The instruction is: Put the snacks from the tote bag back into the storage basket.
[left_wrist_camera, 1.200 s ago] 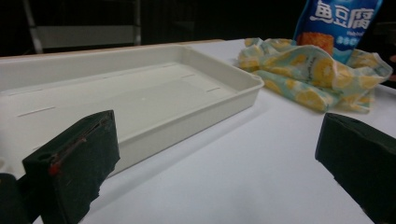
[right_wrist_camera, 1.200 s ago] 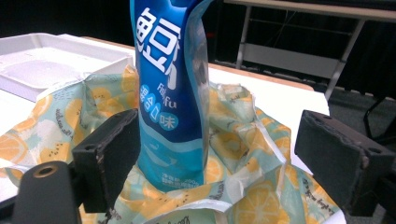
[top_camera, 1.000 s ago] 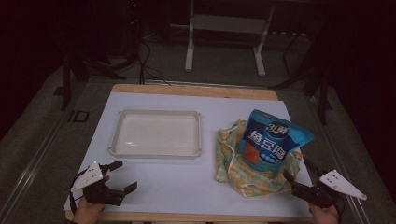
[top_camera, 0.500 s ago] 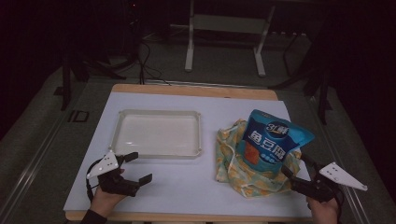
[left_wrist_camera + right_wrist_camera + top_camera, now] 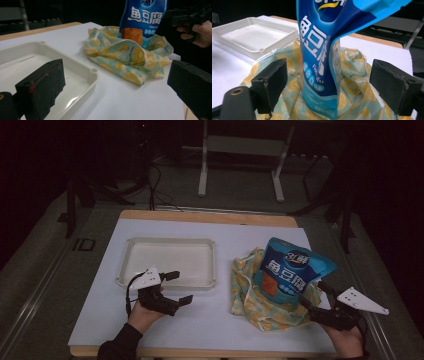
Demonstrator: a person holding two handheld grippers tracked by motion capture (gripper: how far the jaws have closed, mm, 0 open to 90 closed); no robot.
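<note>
A blue snack bag [image 5: 292,272] stands upright on a crumpled cloth [image 5: 265,310] printed with yellow fruit, at the table's right. An empty white tray [image 5: 170,240] lies to its left. My left gripper [image 5: 181,287] is open, just in front of the tray's near right corner. In the left gripper view, the left gripper [image 5: 117,85] has its jaws wide apart, facing the cloth [image 5: 125,55] and bag [image 5: 143,20], with the tray rim [image 5: 92,72] close by. My right gripper [image 5: 311,295] is open at the cloth's right edge. In the right gripper view, the right gripper [image 5: 332,82] has a jaw on each side of the bag [image 5: 319,50], apart from it.
The white table top [image 5: 210,320] has free room in front of the tray and between tray and cloth. A wooden edge [image 5: 210,216] runs along the far side. Metal stand legs [image 5: 202,175] rise from the dark floor behind the table.
My left gripper has moved forward and to the right, from the table's near left corner to the tray's front edge. The right gripper has edged slightly closer to the bag.
</note>
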